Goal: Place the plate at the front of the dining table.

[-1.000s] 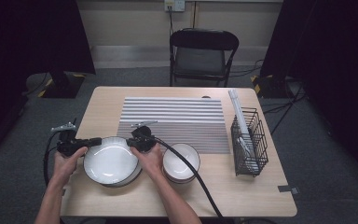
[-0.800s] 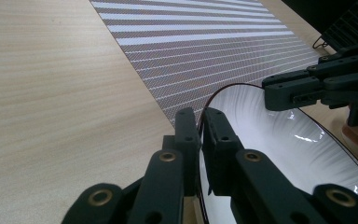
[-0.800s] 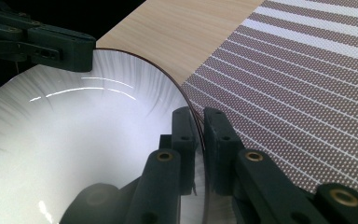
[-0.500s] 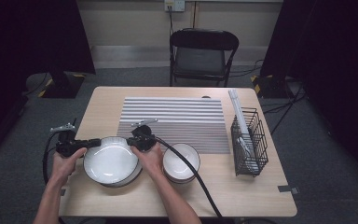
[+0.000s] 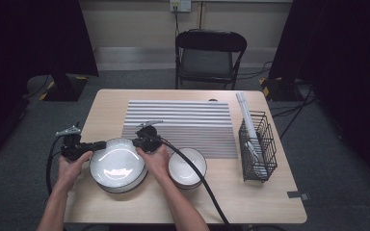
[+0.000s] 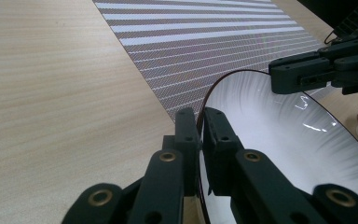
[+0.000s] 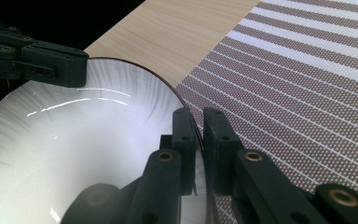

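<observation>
A wide white bowl (image 5: 117,165) with a dark rim sits near the table's front left. My left gripper (image 5: 102,144) is shut on its left rim, and my right gripper (image 5: 137,142) is shut on its right rim. In the left gripper view the rim (image 6: 200,122) runs between the two black jaws of my left gripper (image 6: 200,133), with the other gripper across the bowl (image 6: 279,135). The right gripper view shows the same pinch by my right gripper (image 7: 199,133) on the bowl (image 7: 74,144). A smaller white bowl (image 5: 187,166) stands just right of the wide one.
A striped grey placemat (image 5: 183,126) lies across the middle of the wooden table (image 5: 250,197). A black wire basket (image 5: 257,149) with white utensils stands at the right. A black folding chair (image 5: 210,57) is behind the table. The right gripper's cable (image 5: 200,180) crosses the small bowl.
</observation>
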Available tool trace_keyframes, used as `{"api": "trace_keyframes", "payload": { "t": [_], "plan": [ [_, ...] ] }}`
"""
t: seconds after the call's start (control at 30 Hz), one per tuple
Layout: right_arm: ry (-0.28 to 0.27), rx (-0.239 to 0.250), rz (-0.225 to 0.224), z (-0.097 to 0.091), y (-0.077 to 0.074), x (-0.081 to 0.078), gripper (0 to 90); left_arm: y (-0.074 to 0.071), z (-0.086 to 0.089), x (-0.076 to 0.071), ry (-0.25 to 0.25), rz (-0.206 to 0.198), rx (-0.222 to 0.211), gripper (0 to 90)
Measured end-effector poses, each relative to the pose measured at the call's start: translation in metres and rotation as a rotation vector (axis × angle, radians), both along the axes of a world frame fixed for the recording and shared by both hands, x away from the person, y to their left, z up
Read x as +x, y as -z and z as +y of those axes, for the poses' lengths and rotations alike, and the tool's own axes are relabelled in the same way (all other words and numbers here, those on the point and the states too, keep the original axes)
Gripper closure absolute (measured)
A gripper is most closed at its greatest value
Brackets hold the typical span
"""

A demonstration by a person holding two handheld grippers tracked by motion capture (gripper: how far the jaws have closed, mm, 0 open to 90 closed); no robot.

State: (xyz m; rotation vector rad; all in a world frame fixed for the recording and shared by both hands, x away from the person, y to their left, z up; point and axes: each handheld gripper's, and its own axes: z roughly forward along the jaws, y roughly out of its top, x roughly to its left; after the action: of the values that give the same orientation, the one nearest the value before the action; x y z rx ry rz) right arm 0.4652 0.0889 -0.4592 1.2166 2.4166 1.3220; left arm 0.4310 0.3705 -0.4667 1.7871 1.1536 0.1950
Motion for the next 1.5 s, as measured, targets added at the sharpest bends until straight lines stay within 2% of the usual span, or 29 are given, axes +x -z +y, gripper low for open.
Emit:
{"api": "trace_keyframes", "payload": {
  "t": [0.1, 0.23, 0.27, 0.5, 0.63, 0.73, 1.2, 1.3, 1.5],
  "plan": [
    [0.002, 0.015, -0.007, -0.001, 0.002, -0.001, 83.9, 0.0, 0.0, 0.0, 0.0, -0.004, -0.001, 85.0],
    [0.002, 0.002, 0.017, -0.001, 0.006, -0.004, 80.5, 0.001, 0.001, 0.0, 0.002, -0.003, -0.01, 85.2],
    [-0.002, 0.007, 0.011, -0.001, 0.007, -0.003, 79.9, 0.001, 0.001, 0.0, 0.002, -0.003, -0.011, 85.2],
    [-0.004, 0.019, 0.033, -0.001, 0.008, -0.003, 80.3, 0.002, 0.003, -0.001, 0.01, 0.029, -0.027, 85.2],
    [-0.005, 0.027, 0.029, -0.002, 0.01, -0.002, 80.7, 0.003, 0.004, -0.002, 0.011, 0.028, -0.033, 85.8],
    [0.004, 0.029, 0.029, -0.002, 0.008, -0.002, 81.4, 0.001, 0.002, -0.002, 0.013, 0.024, -0.007, 86.0],
    [0.036, 0.014, -0.015, -0.002, 0.002, 0.0, 81.6, -0.001, -0.003, 0.003, -0.019, -0.016, -0.022, 85.1],
    [0.036, 0.009, -0.033, -0.002, -0.001, 0.002, 82.4, -0.005, -0.005, 0.003, -0.029, -0.035, -0.01, 85.1],
    [0.044, 0.016, -0.035, -0.003, -0.002, 0.002, 83.2, -0.002, -0.004, 0.004, -0.03, -0.033, 0.002, 84.6]
  ]
}}
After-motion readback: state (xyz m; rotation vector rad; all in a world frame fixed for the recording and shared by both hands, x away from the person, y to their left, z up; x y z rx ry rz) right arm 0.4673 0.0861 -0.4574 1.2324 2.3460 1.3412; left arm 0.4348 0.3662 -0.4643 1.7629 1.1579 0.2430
